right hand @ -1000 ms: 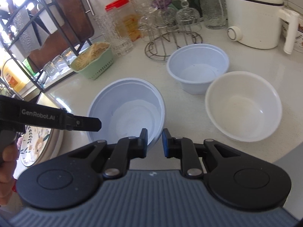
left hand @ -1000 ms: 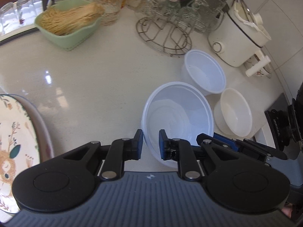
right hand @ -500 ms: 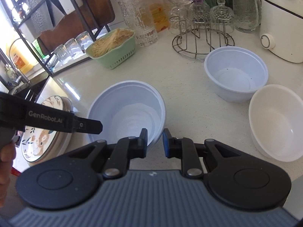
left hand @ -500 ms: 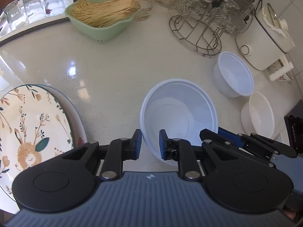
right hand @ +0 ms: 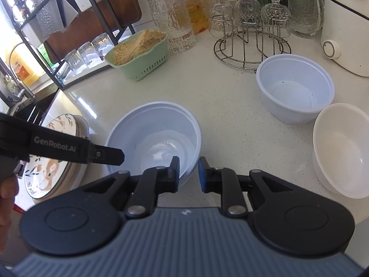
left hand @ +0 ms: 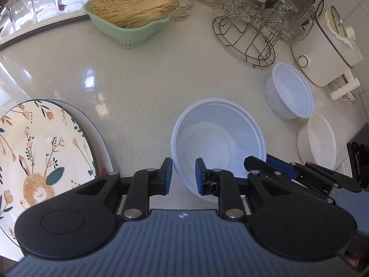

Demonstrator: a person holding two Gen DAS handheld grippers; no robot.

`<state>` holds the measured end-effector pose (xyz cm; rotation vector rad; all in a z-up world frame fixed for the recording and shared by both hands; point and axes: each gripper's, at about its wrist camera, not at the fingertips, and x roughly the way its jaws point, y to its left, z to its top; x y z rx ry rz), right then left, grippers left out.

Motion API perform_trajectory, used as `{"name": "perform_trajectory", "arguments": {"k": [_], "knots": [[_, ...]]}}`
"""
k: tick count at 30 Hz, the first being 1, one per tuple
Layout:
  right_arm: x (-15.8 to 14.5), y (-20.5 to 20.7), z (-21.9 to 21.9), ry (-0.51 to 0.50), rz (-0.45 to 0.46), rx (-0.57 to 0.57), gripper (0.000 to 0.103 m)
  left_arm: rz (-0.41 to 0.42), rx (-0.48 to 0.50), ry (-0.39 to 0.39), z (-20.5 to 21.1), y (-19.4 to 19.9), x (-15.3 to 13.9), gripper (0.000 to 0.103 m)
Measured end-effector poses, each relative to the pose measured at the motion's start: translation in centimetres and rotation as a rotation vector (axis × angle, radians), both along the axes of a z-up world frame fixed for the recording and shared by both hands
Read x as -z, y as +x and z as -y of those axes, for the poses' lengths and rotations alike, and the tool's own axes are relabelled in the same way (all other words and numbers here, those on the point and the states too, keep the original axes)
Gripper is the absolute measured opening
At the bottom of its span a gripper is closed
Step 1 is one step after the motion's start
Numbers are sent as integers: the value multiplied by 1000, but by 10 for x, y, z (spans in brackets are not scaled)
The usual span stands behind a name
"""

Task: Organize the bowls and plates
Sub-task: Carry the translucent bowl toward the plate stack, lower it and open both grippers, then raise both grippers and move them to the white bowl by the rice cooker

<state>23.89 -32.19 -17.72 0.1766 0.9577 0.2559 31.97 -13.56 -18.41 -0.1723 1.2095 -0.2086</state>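
Left gripper [left hand: 183,176] jaws opening; right gripper [right hand: 189,174] jaws narrowly apart; both angled down.

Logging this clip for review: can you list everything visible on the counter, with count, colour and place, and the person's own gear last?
large bowl: one, pale blue-white, counter centre
smaller bowls: two, one bluish, one cream, at right
floral plate: one, cream, atop another plate at left
basket: one, green, holding pale strands, at back
glass rack: one, metal wire, inverted glasses
cooker: one, white, far right
left tongs: opening, astride the large bowl's rim
right tongs: blue pads astride the same rim, gap visible
hand: one, left edge
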Motion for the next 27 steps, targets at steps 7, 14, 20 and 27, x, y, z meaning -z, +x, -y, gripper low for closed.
{"name": "perform_trajectory", "arguments": {"k": [7, 14, 20, 27], "knots": [[-6, -3, 0, -27, 23, 27, 43, 23, -2, 26, -8, -1, -11, 54], [-27, -9, 8, -34, 73, 52, 43, 90, -13, 34, -11, -8, -37, 54], [-53, -17, 12, -13, 131, 49, 43, 169, -15, 35, -6, -19, -69, 54], [-85, -30, 16, -7, 205, 44, 43, 249, -20, 37, -1, -35, -103, 54]]}}
